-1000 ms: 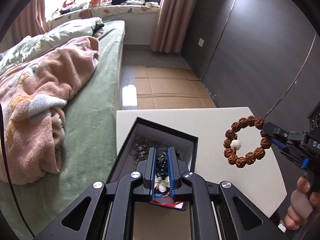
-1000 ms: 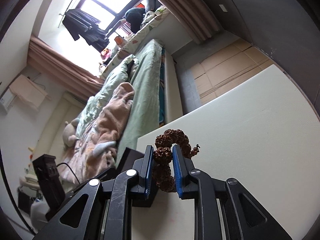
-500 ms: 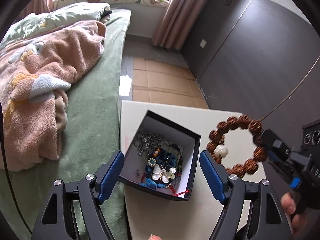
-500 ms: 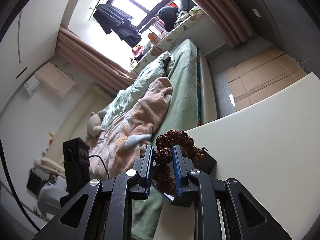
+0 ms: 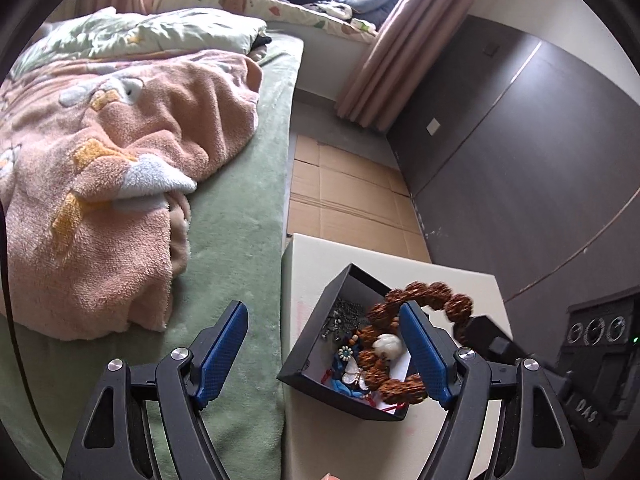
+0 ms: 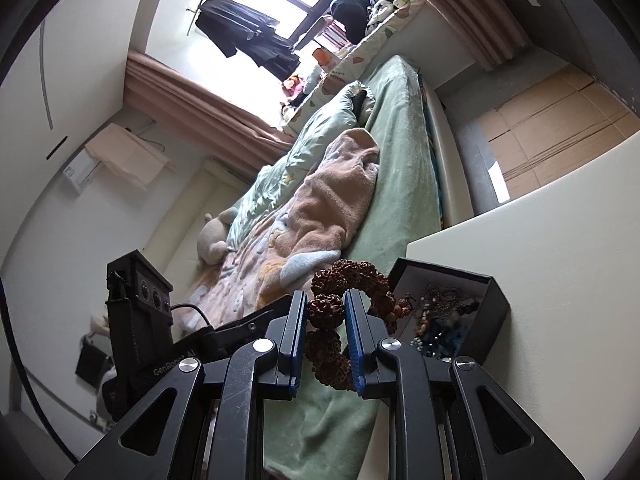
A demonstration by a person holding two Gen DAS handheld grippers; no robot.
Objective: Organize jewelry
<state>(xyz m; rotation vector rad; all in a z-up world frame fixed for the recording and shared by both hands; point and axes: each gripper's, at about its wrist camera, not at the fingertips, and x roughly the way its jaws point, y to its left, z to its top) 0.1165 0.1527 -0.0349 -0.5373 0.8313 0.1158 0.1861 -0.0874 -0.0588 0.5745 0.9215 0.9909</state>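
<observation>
A brown knobbly bead bracelet (image 5: 420, 294) with one white bead hangs over the right side of the open black box (image 5: 304, 360). My right gripper (image 5: 466, 322) comes in from the right and is shut on it. In the right wrist view the pads (image 6: 298, 312) of my right gripper (image 6: 326, 304) pinch one bead of the bracelet (image 6: 360, 276), with the box (image 6: 494, 312) just beyond. The box holds several chains, blue beads and a butterfly piece (image 5: 352, 372). My left gripper (image 5: 320, 320) stands open and holds nothing, its fingers spanning the box's near left corner.
The box sits on a white table (image 5: 460, 280) beside a green bed (image 5: 240, 220) with a pink blanket (image 5: 120, 140). Cardboard (image 5: 344, 200) covers the floor beyond. A dark wardrobe wall (image 5: 520, 140) rises on the right. The left tool's body (image 6: 136, 320) stands at the left.
My left gripper, shut inside the box a second ago, has opened wide and drawn back to the left. The right gripper has carried the bracelet left, from over bare table to over the box.
</observation>
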